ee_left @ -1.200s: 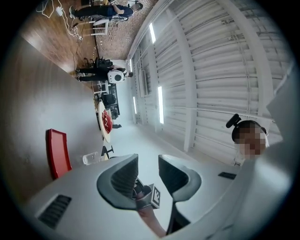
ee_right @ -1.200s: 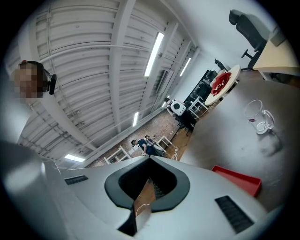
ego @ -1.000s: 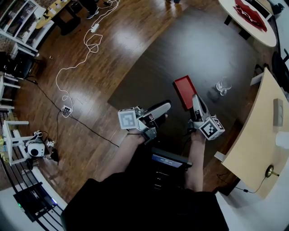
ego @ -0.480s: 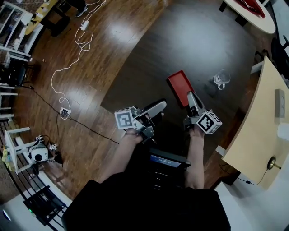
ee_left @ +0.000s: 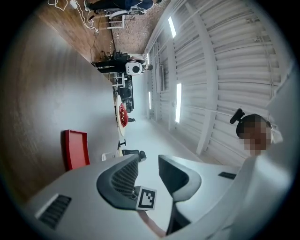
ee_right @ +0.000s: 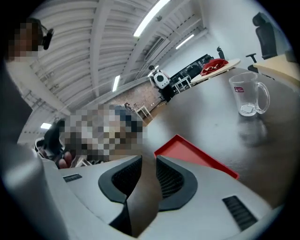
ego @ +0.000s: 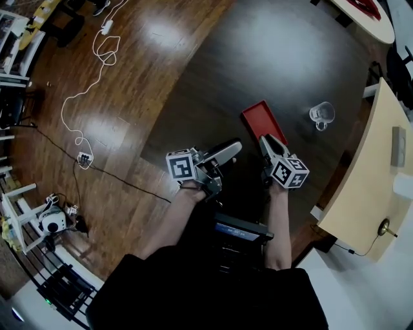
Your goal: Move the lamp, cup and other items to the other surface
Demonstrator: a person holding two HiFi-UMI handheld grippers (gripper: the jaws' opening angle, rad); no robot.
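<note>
A flat red tray point(ego: 263, 121) lies on the dark table point(ego: 284, 58), and a clear glass cup point(ego: 322, 115) with a handle stands to its right. My right gripper point(ego: 266, 139) hovers at the tray's near end. Its jaws are opening with nothing between them. In the right gripper view the red tray point(ee_right: 197, 154) sits just past the right gripper point(ee_right: 149, 173), and the glass cup point(ee_right: 248, 96) is farther right. My left gripper point(ego: 233, 147) is left of the tray, turned on its side, open and empty. In its own view the left gripper point(ee_left: 149, 169) has the red tray point(ee_left: 76, 148) off to the left.
A beige table point(ego: 361, 187) at the right carries a brass lamp base point(ego: 385, 227), a grey block point(ego: 398, 146) and a white object point(ego: 404, 185). A white round table point(ego: 361, 19) with a red item stands at the top right. Cables and a power strip point(ego: 84, 156) lie on the wood floor.
The right gripper's jaws have parted from shut. Both grippers stay by the tray's near end while the head view has shifted a little.
</note>
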